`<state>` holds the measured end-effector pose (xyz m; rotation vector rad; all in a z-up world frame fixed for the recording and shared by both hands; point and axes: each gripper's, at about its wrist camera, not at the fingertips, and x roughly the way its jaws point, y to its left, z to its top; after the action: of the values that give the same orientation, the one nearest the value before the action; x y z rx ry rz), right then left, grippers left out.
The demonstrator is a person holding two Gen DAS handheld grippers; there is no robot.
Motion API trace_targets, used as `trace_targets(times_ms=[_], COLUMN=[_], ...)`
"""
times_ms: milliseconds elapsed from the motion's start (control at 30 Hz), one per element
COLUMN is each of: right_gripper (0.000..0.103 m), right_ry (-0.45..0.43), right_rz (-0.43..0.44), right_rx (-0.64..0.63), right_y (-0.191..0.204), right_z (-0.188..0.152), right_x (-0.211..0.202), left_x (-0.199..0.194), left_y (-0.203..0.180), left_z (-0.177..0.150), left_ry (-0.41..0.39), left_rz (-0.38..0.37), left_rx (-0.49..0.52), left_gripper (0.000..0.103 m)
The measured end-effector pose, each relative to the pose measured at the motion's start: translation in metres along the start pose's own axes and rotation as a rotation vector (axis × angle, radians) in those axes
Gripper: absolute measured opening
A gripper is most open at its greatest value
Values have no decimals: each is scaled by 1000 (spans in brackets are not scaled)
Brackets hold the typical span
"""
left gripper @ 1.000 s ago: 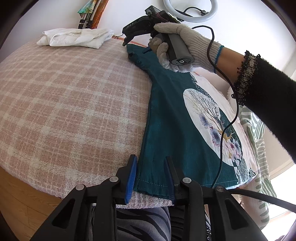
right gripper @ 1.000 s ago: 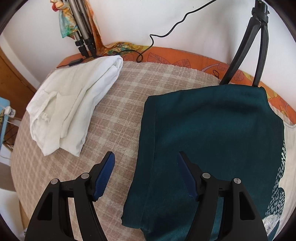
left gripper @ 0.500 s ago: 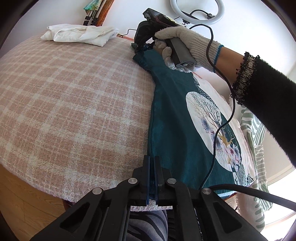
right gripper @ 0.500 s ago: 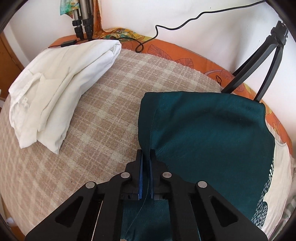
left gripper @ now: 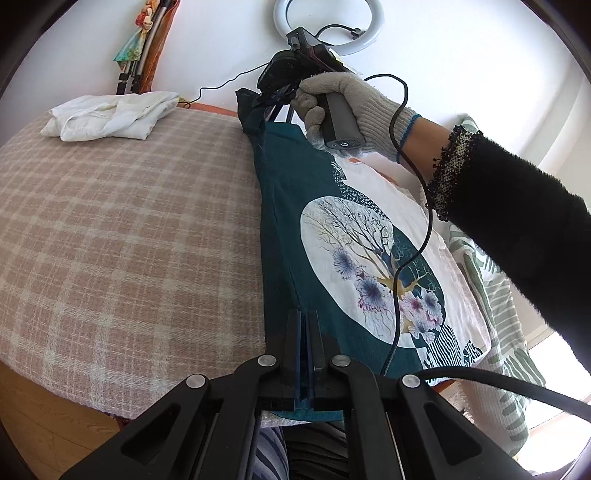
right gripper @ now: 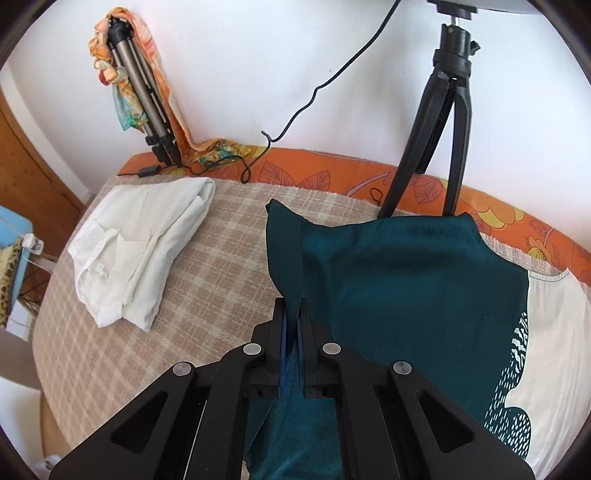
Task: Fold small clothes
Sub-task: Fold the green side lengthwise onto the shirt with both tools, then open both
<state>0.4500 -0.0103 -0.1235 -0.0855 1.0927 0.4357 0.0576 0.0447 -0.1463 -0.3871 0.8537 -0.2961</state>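
Note:
A teal top [left gripper: 284,206] with a round white tree-and-flower print lies along the right side of the plaid table [left gripper: 129,221]. My left gripper [left gripper: 305,321] is shut on its near hem at the left edge. My right gripper [right gripper: 292,314] is shut on the far left corner of the teal top [right gripper: 388,288] and lifts it off the table. In the left wrist view the right gripper [left gripper: 275,98] shows at the far end, held by a gloved hand, with teal cloth hanging from it.
A folded white garment [left gripper: 110,116] lies at the far left of the table, also in the right wrist view [right gripper: 136,243]. A black tripod [right gripper: 439,122] and a ring light [left gripper: 328,22] stand at the wall. A green striped cloth [left gripper: 491,306] hangs at the right.
Both grippers were open over the top's left edge, then shut on it. Both now lift that edge, the right one raising the far corner clear of the table.

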Motion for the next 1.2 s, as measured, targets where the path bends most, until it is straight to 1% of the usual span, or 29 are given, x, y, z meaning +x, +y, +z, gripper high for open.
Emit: trace_targets(times_ms=[100,233,367,467,500,567,700,733,800,833,867,900,933,967,1000,1033,1133,1200], right_gripper=[3,3,3,3,3,3,3,3,4,4,5,9,16,21,29,31,31,31], right_ry=[-31,-54,-46,-32,-27,-17,-12,-12,1,11,15,17,18,17,11,-1,-43,-75], right_rz=[3,-41,-81,-114,-119,-101,-106,-116,-137,-147,-155,-167,-184,-193,-192,-186,-166,-157], right_rx=[35,83,178,209,210,204,182,177,174,176,173,163,153,151,157,166,181,183], right_y=[-27,-69,-124,-148,-152,-159,-164,-164,-166,-167,-168,-169,-169,-171,-174,-177,-185,-189], right_z=[-2,-13,-32,-43,-45,-48,-50,-50,-48,-47,-47,-47,-47,-46,-46,-45,-44,-46], right_x=[-17,-33,-41,-40,-38,-35,-28,-27,-23,-22,-22,-23,-26,-30,-36,-44,-71,-93], left_x=[9,25,47,62,66,73,81,82,84,84,82,80,77,74,70,65,54,47], left_y=[-18,-44,-68,-82,-86,-93,-105,-108,-112,-115,-116,-117,-119,-119,-119,-117,-114,-112], left_z=[1,-3,-8,-12,-14,-16,-17,-17,-17,-18,-19,-19,-20,-21,-22,-22,-22,-19], left_ry=[20,49,82,109,117,130,142,143,148,147,148,148,143,136,129,122,104,91], left_rz=[-20,-39,-47,-46,-46,-47,-50,-51,-64,-73,-79,-84,-85,-80,-77,-71,-43,-39], left_rx=[32,93,146,175,182,195,229,236,247,252,257,259,260,262,263,264,270,264], left_gripper=[0,0,0,0,0,0,0,2,13,22,25,25,26,26,26,26,26,26])
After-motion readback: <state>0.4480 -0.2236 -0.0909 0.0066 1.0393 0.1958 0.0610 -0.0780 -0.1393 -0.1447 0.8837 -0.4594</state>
